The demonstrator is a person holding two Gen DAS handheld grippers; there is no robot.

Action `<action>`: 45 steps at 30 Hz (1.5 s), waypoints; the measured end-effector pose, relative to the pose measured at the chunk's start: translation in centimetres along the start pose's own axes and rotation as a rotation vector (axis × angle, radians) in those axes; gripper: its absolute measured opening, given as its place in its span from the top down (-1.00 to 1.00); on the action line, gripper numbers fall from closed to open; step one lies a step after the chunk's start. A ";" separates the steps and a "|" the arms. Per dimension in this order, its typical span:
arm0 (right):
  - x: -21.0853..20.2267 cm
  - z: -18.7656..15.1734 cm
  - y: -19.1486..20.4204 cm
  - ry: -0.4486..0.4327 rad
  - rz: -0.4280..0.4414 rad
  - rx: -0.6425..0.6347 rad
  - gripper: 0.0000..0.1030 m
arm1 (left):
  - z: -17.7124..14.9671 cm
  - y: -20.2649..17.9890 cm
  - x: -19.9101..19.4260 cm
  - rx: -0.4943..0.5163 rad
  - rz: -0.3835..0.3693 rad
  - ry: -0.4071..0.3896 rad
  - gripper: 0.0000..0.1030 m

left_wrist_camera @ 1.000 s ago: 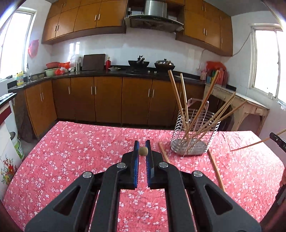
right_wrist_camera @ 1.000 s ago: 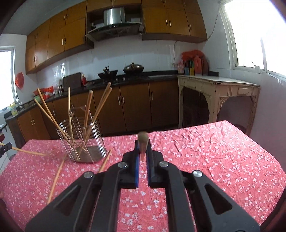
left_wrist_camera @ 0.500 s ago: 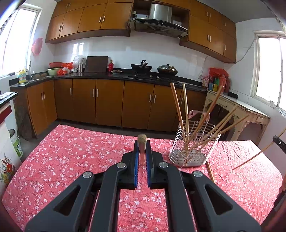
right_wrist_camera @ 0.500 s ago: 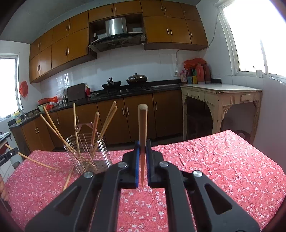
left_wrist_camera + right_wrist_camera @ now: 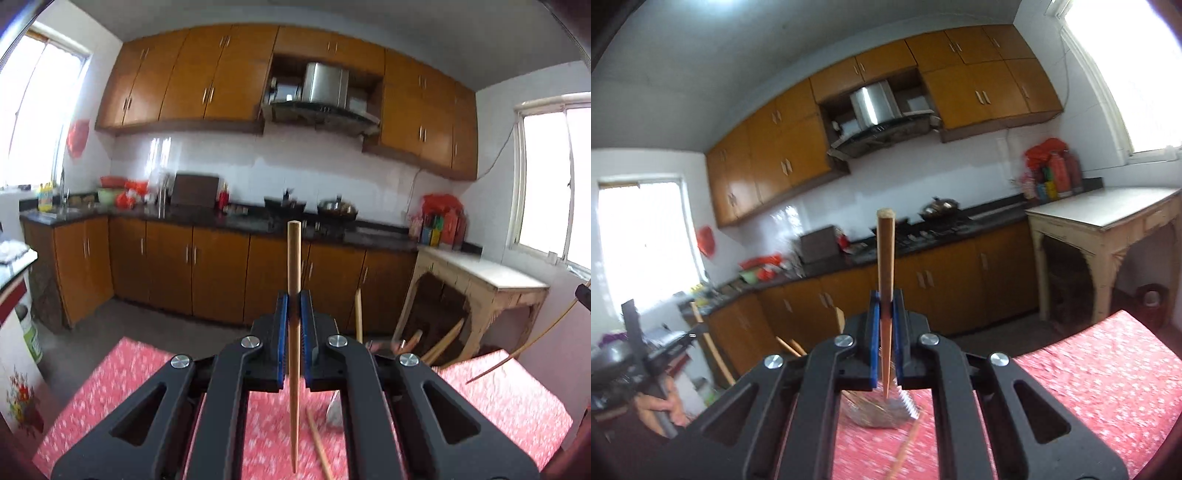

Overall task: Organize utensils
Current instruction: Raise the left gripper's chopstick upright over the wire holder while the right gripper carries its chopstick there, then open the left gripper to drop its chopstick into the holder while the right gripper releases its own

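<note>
My left gripper is shut on a wooden chopstick that stands upright, its thin tip hanging over the red floral tablecloth. My right gripper is shut on a second chopstick, also upright and thick end up. The wire holder sits on the table, mostly hidden behind the right gripper's fingers. In the left wrist view only the tops of the holder's chopsticks show. A loose chopstick lies on the cloth near the holder.
Brown kitchen cabinets and a dark counter run along the far wall. A cream side table stands to the right, past the table's far corner. In the right wrist view a hand holds the other gripper at the left edge.
Both grippers have risen well above the table, each still shut on its chopstick. The chopsticks now show upright at full length, and the holder has dropped low behind the fingers.
</note>
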State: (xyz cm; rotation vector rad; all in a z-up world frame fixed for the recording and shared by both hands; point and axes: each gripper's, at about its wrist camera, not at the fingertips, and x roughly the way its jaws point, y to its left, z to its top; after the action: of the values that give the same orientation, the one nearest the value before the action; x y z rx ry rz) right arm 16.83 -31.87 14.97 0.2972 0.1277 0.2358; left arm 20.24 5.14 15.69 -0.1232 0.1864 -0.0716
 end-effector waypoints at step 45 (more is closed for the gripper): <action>21.9 -6.5 1.6 0.279 -0.030 -0.007 0.85 | -4.4 -5.9 13.7 -0.109 0.024 0.031 0.87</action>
State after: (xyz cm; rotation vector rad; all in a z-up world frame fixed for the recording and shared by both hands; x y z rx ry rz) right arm 36.57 -23.17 7.37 0.2539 0.4064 0.2469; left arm 32.46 -2.38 9.67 -0.2284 0.2232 -0.0392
